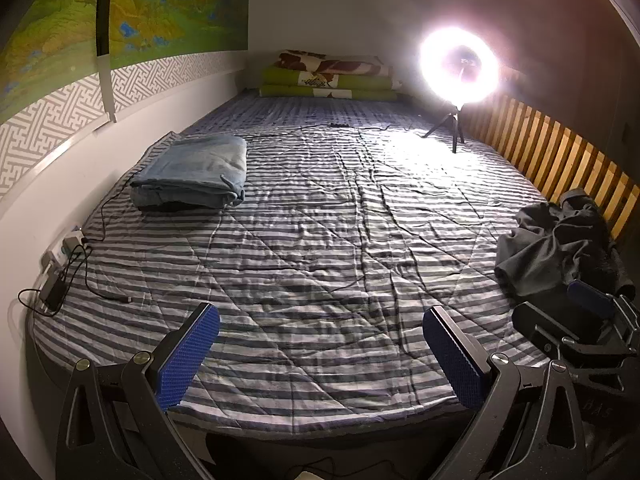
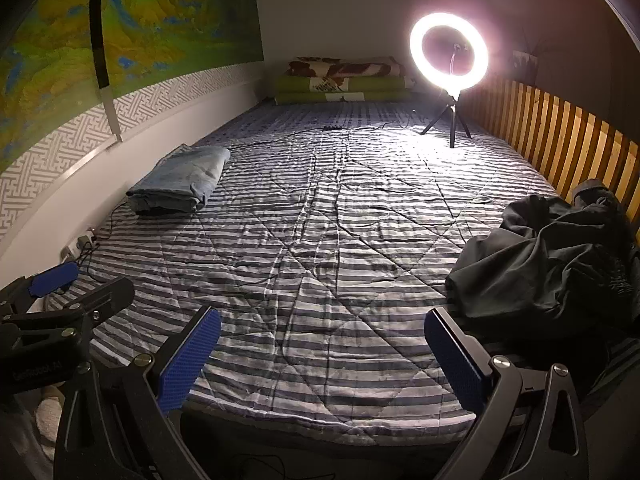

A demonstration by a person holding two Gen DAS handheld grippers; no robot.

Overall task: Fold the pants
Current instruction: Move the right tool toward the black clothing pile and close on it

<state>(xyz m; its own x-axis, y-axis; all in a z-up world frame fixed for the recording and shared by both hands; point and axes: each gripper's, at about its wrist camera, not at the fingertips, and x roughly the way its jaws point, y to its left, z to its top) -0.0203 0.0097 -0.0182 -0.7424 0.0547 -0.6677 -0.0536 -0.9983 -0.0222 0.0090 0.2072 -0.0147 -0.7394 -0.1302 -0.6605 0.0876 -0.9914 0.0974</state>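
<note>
Right now I am holding my left gripper (image 1: 320, 344) and right gripper (image 2: 322, 346) level above the striped bed (image 2: 320, 240), both spread wide and gripping nothing; crumpled dark pants (image 2: 552, 264) are lying just ahead-right of the right one.
</note>
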